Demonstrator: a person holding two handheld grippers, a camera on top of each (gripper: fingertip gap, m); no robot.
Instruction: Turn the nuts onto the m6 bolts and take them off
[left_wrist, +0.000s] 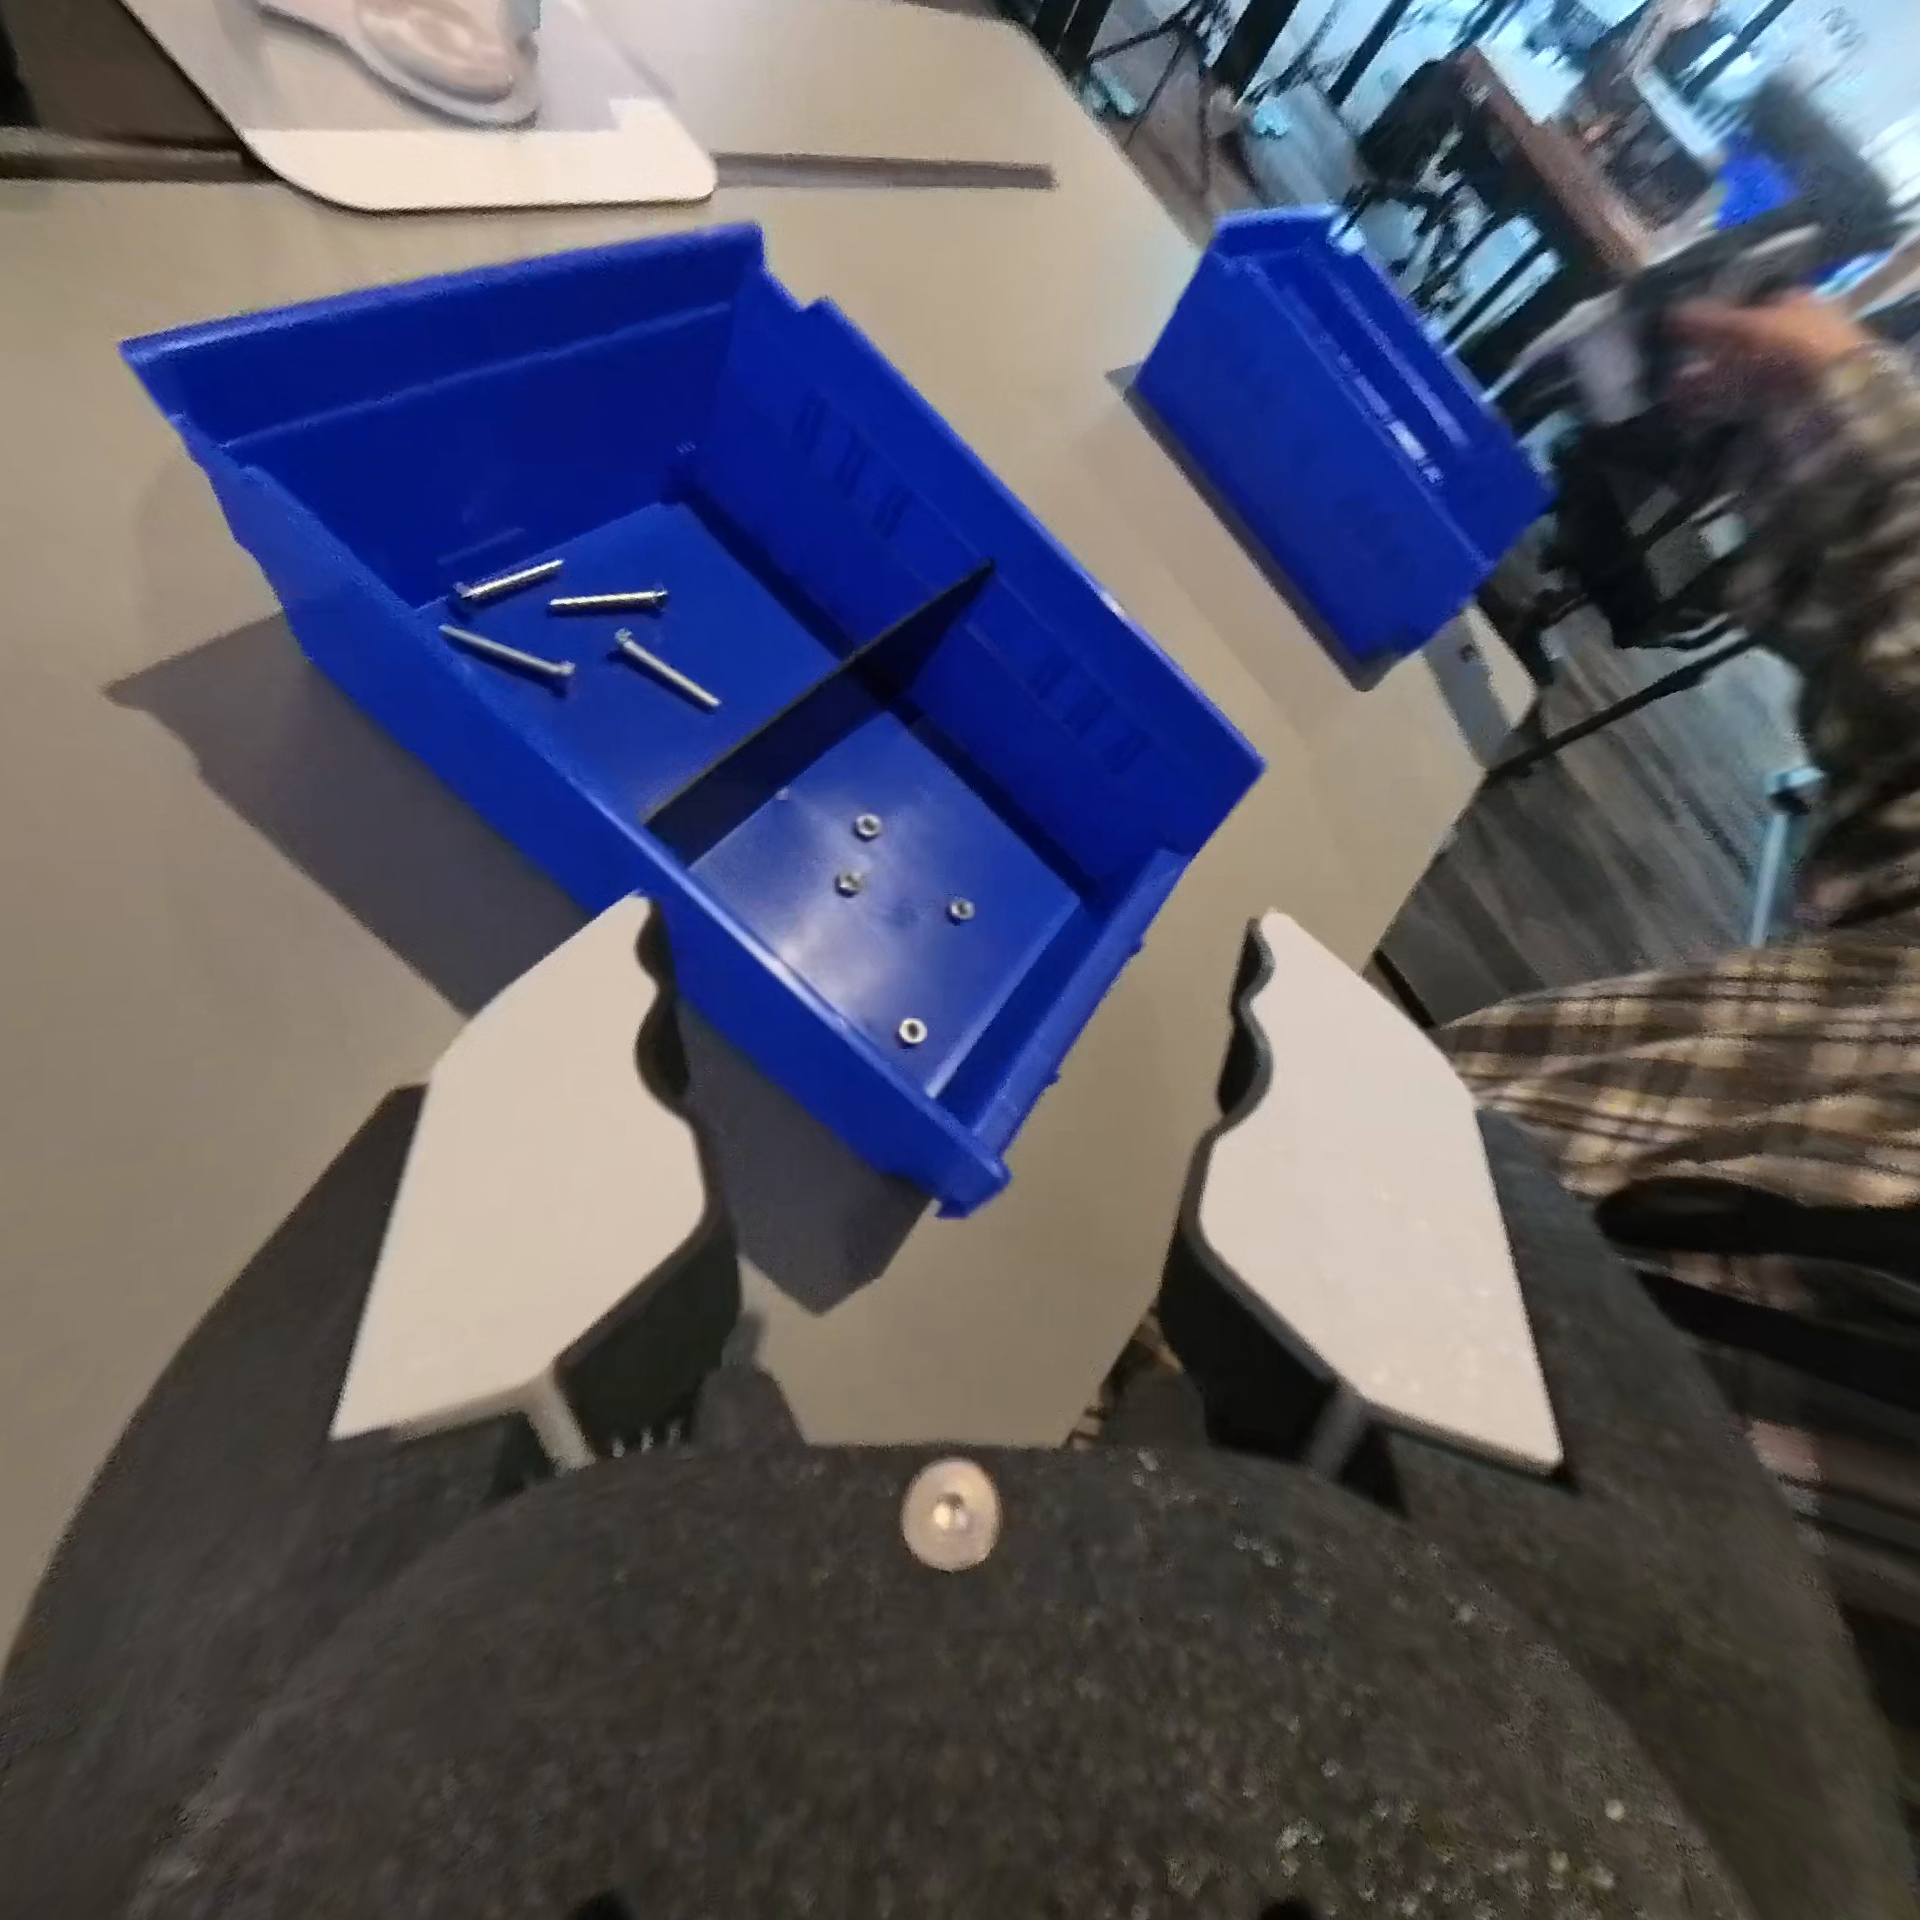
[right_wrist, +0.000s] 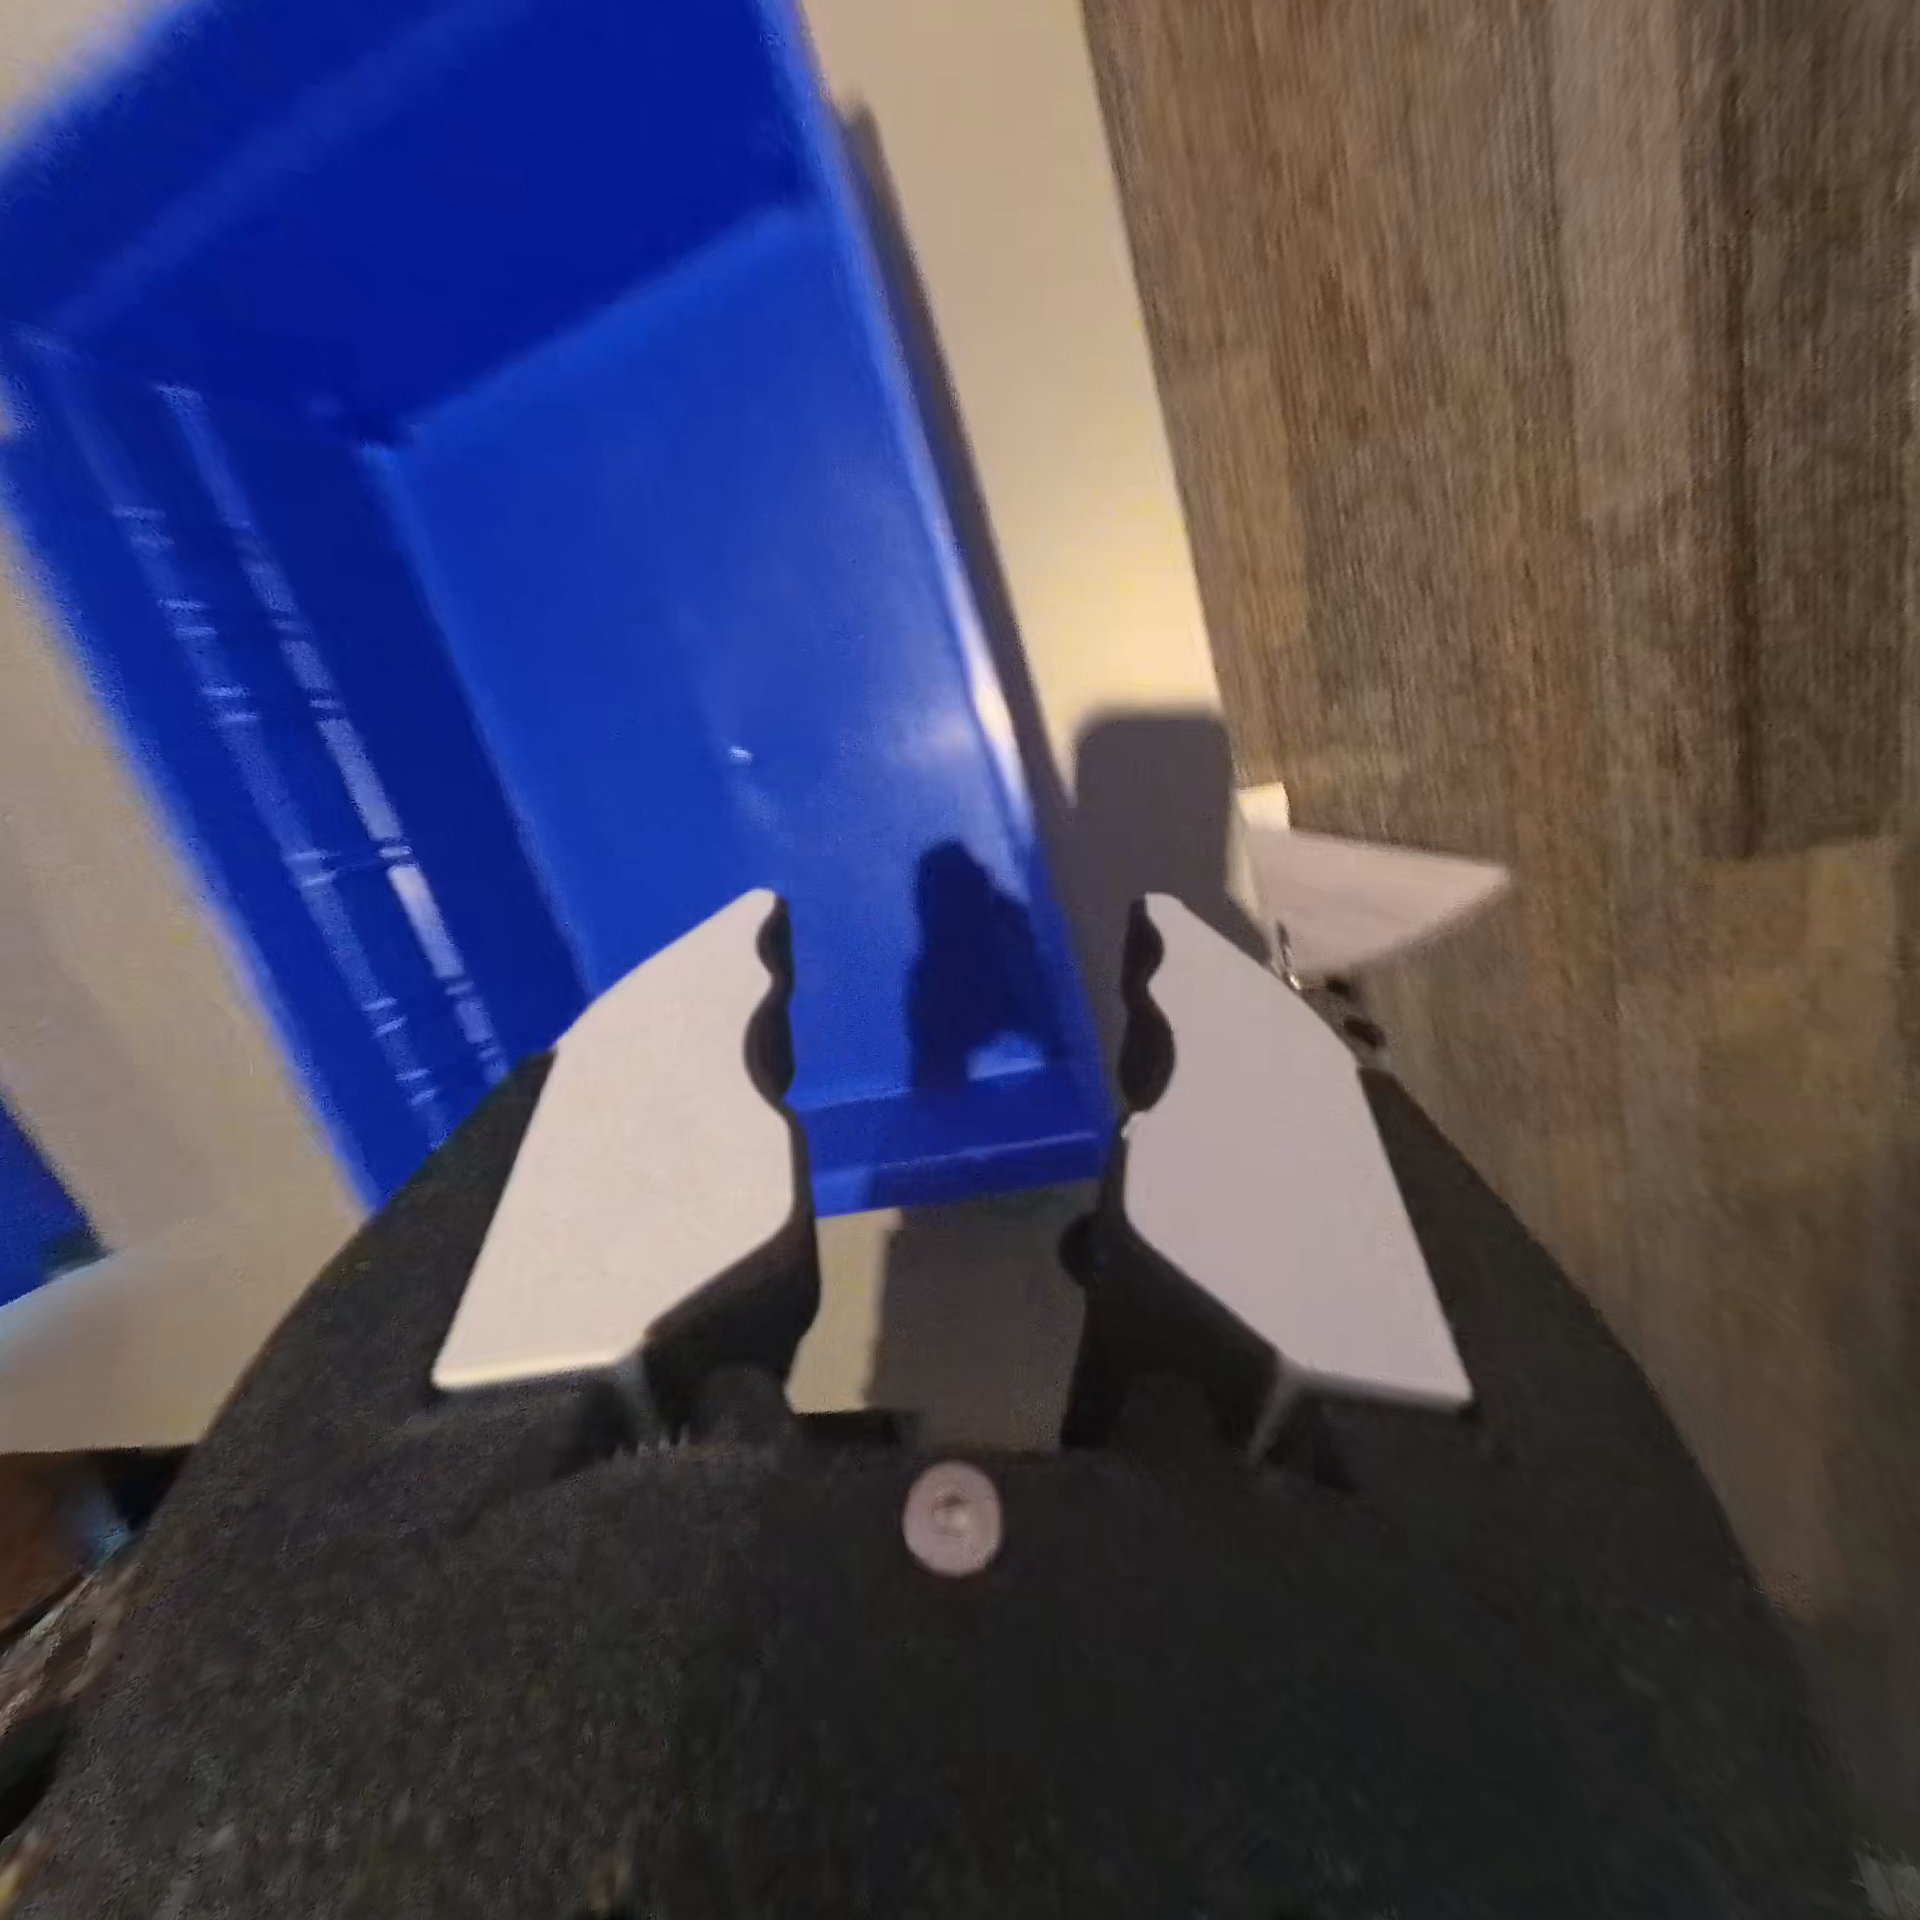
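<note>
Four bolts (left_wrist: 582, 639) lie loose in the far compartment of the divided blue bin (left_wrist: 436, 717), at about eleven o'clock from your left tongs (left_wrist: 951, 935), and none of them touches another. Four nuts (left_wrist: 883, 904) sit apart from one another on the floor of the near compartment, right at twelve o'clock between your spread fingertips. A dark divider (left_wrist: 831, 675) runs across the bin and keeps the two groups separate. No nut is on a bolt.

Your left tongs are spread wide and hold nothing; the near corner of the bin shows in the gap between the fingers (left_wrist: 551, 1122), and neither pad presses on it. The bin stands on the grey bench (left_wrist: 156, 935).

At two o'clock in your left wrist view a second blue bin (left_wrist: 1340, 468) stands near the bench edge, well apart from the first. A pale flat mat (left_wrist: 499, 156) lies at eleven o'clock far back on the bench. A person in a plaid sleeve (left_wrist: 1714, 1060) is at three o'clock, blurred.

Your right tongs (right_wrist: 956, 997) stand partly open and grip nothing. Between and beyond their fingers (right_wrist: 665, 1122) you look into that second blue bin, whose floor shows only a shadow. The picture is blurred. Wood-grain floor (right_wrist: 1558, 520) fills the side from one to four o'clock.
</note>
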